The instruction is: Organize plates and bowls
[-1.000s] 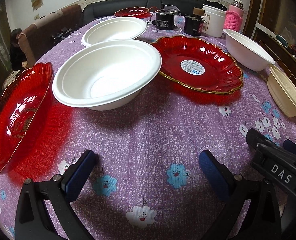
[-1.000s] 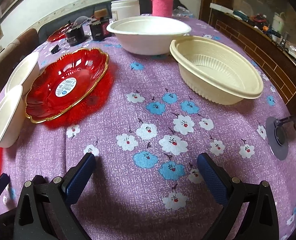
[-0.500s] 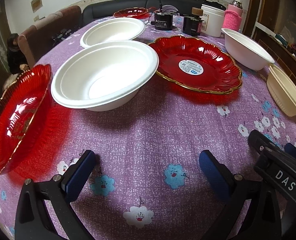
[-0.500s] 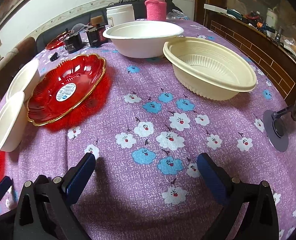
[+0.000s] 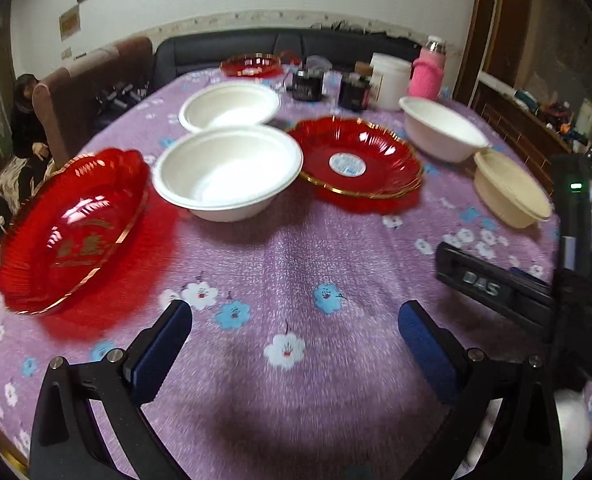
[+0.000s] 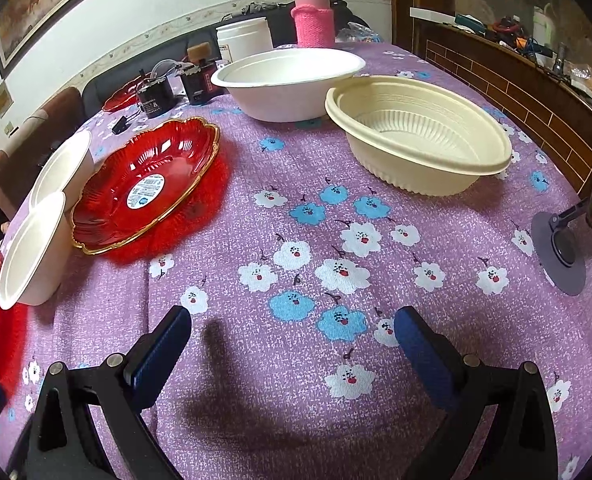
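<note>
Grippers, my left (image 5: 294,334) and right (image 6: 292,334), hang spread wide and empty over the table's (image 6: 311,240) near edge; bowls (image 5: 228,172) and plates (image 5: 357,164) sit scattered toward its far edge.

Both grippers look alike: the left gripper (image 5: 296,344) and right gripper (image 6: 292,344) have matte black forked frames, silver screws at the joints and blue padded fingers (image 5: 164,344). One black body reads "DAS" (image 5: 481,282).
</note>
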Demonstrator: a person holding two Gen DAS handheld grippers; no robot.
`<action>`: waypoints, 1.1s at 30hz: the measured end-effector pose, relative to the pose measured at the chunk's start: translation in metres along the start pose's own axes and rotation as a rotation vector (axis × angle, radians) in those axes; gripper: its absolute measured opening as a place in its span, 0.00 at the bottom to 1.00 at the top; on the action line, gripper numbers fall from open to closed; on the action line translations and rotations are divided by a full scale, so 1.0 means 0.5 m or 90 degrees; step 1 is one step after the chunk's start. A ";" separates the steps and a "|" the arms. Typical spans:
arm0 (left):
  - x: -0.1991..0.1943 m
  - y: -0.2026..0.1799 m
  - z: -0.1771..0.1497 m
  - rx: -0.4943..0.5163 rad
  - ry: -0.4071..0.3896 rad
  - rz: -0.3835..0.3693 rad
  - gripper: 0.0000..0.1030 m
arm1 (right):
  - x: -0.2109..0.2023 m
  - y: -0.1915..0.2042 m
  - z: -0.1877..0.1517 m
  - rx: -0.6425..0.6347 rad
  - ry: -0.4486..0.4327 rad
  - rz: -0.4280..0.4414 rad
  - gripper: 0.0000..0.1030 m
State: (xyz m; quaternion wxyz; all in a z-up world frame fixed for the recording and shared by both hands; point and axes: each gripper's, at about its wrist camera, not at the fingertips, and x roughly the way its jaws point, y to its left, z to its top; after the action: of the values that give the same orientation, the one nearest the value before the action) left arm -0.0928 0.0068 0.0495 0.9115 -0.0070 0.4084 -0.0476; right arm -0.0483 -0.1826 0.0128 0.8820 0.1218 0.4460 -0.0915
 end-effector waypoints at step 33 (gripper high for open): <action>-0.239 0.109 -0.008 -0.055 -0.208 0.050 1.00 | -0.273 0.090 -0.087 -0.090 -0.327 -0.048 0.99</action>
State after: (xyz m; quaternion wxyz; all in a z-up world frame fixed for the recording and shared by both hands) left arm -0.1704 0.0721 0.1328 0.9659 -0.0376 0.2562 0.0075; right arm -0.1494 -0.1197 0.1040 0.9686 0.0163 0.2168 -0.1209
